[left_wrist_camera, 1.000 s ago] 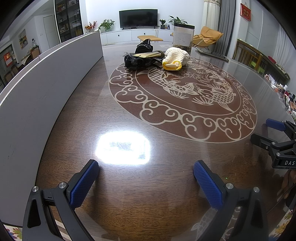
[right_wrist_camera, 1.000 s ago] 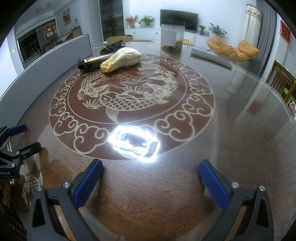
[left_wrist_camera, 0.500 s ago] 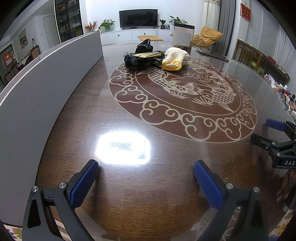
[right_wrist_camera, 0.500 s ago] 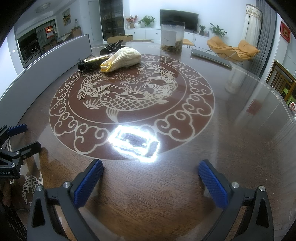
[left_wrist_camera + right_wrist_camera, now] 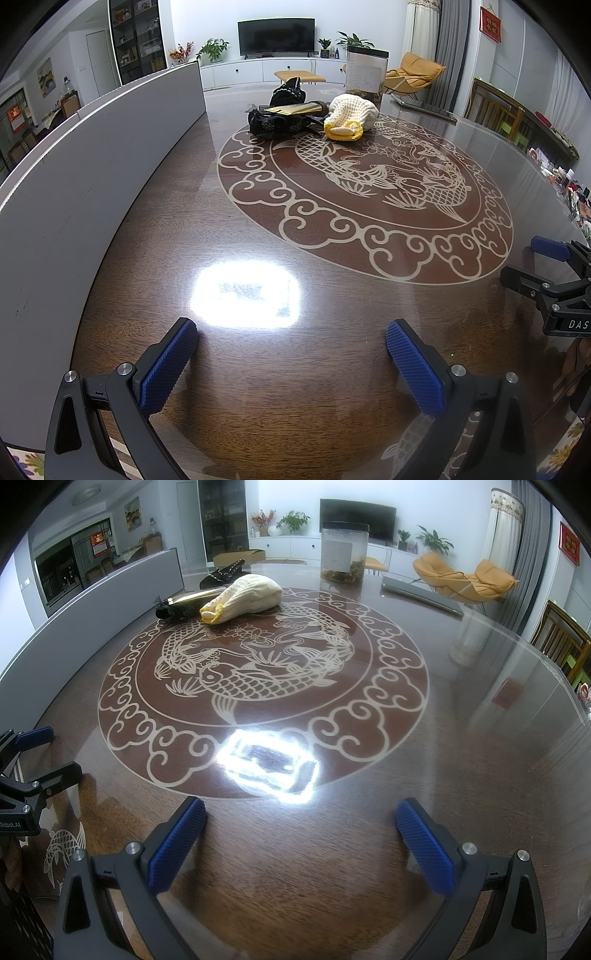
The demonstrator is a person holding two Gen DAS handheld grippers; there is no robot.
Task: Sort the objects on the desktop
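Left gripper and right gripper: jaws spread wide, empty, low in frame over glossy table. Cream knitted pouch against black items, upper centre.

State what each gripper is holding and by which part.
Nothing is held. The left gripper and the right gripper are both open over bare table, far from the cream knitted item.
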